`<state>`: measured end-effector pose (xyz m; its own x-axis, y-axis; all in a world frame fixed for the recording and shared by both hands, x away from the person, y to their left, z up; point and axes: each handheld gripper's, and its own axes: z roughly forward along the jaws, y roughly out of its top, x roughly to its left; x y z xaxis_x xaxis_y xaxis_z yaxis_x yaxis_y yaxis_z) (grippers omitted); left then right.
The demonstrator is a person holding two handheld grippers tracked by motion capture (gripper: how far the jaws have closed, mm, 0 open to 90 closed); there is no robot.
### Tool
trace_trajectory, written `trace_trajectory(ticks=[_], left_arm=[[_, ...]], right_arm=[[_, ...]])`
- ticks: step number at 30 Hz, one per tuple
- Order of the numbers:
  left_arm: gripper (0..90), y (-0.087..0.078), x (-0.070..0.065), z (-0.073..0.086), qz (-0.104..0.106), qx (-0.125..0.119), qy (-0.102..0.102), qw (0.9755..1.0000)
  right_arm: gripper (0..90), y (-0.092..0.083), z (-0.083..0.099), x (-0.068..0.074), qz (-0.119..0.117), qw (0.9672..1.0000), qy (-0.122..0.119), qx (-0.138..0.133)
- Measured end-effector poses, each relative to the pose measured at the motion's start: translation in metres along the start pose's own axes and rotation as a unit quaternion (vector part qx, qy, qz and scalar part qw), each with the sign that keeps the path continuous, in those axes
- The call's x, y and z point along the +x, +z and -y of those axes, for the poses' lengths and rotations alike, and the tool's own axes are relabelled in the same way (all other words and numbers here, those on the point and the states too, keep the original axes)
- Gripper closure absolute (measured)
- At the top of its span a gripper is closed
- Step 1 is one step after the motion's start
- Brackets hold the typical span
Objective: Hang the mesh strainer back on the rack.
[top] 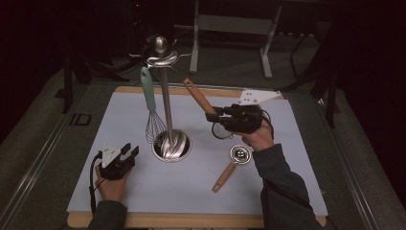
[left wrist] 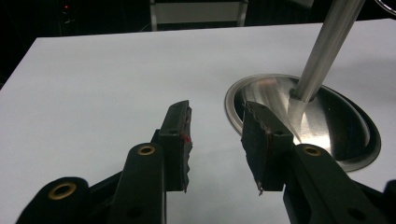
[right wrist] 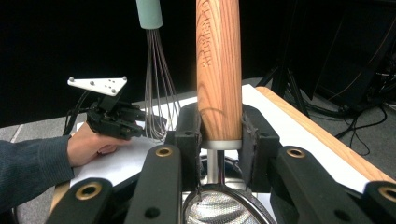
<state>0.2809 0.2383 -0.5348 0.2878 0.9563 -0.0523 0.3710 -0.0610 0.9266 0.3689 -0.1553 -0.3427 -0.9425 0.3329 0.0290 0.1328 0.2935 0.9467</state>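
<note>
A steel utensil stand (top: 166, 103) rises from a round base (top: 171, 146) on the white mat. A whisk (top: 149, 93) with a teal handle hangs from its top hooks, and its wires (right wrist: 156, 98) reach down beside the pole (left wrist: 327, 46). My right gripper (top: 210, 116), right of the stand and above the mat, is shut on the wooden handle (right wrist: 218, 70) of a mesh strainer (right wrist: 224, 210). The handle (top: 196, 96) tilts up to the left. My left gripper (top: 131, 151) rests low, just left of the base (left wrist: 327, 121), open with nothing between its jaws (left wrist: 217, 123).
A spoon with a wooden handle (top: 224, 176) and a shiny round bowl (top: 239, 154) lies on the mat (top: 143, 191) in front of my right hand. The mat covers a wooden board (top: 191, 220). Dark floor and metal table legs (top: 268, 43) lie beyond.
</note>
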Motion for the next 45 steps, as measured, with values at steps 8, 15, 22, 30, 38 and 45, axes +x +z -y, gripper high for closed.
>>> trace_trajectory(ticks=[8,15,22,30,38,45], left_arm=[[62.3,0.0,0.0,0.0,0.0,0.001,0.002,1.0],[62.3,0.0,0.0,0.0,0.0,0.001,0.002,1.0],[62.3,0.0,0.0,0.0,0.001,0.0,0.0,1.0],[62.3,0.0,0.0,0.0,0.001,0.001,0.0,1.0],[62.3,0.0,0.0,0.0,0.001,0.003,0.0,1.0],[62.3,0.0,0.0,0.0,0.002,0.002,-0.001,1.0]], right_arm=[[71.5,-0.004,-0.006,-0.001,0.0,1.0,-0.001,-0.009],[71.5,-0.008,-0.014,-0.001,-0.004,0.9997,0.0,-0.022],[71.5,-0.01,-0.023,0.001,-0.004,0.9995,-0.005,-0.03],[71.5,-0.014,-0.035,0.004,-0.008,0.999,-0.013,-0.043],[71.5,-0.011,-0.046,0.012,-0.022,0.9982,-0.022,-0.051],[71.5,0.001,-0.05,0.02,-0.035,0.9982,-0.034,-0.037]])
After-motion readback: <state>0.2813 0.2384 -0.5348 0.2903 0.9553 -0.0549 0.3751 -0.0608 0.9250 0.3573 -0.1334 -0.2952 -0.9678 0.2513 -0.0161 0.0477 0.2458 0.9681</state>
